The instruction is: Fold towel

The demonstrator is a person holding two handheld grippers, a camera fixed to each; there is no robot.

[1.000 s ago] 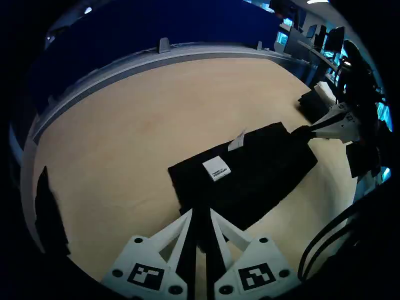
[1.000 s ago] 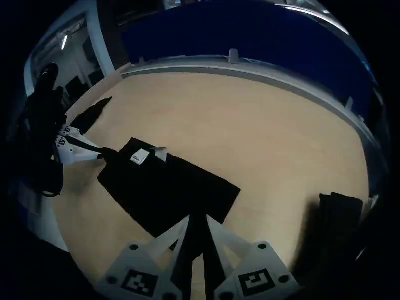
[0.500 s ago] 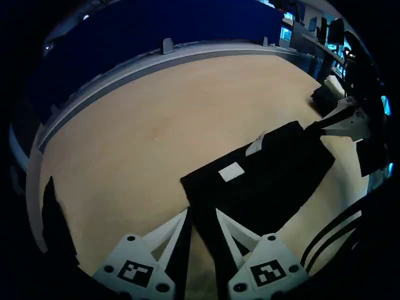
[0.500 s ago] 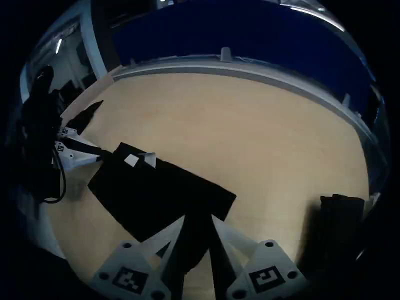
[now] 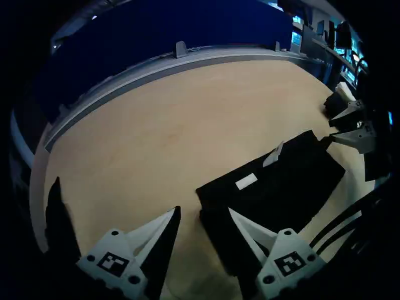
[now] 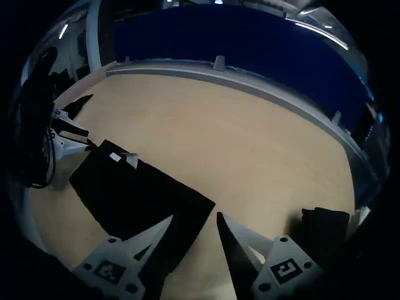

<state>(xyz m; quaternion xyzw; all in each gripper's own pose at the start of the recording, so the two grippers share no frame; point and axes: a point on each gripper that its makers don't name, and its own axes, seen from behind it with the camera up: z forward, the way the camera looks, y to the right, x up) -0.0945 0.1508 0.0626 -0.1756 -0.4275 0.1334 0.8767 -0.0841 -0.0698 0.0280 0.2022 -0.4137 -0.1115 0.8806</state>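
A black towel [image 5: 285, 192] lies folded flat on the light wooden table [image 5: 165, 125], with two small white tags [image 5: 246, 181] on top. My left gripper [image 5: 202, 212] stands open just off the towel's near corner, nothing between its fingers. In the right gripper view the same towel [image 6: 130, 195] lies to the left, and my right gripper [image 6: 195, 217] is open at its near corner, holding nothing. Each gripper shows at the towel's far end in the other's view: the right gripper [image 5: 331, 129] and the left gripper [image 6: 90, 140], both open.
A dark stack [image 6: 325, 230] sits at the right of the right gripper view. Another dark piece [image 5: 57, 220] lies at the table's left edge, and a black and white pile [image 5: 337, 97] beyond the right gripper. A grey rail [image 5: 165, 67] and blue partition [image 6: 225, 40] bound the far side.
Both grippers were shut on the towel's corners a second ago. Both have opened, let the towel go and drawn back a little; the towel now rests flat.
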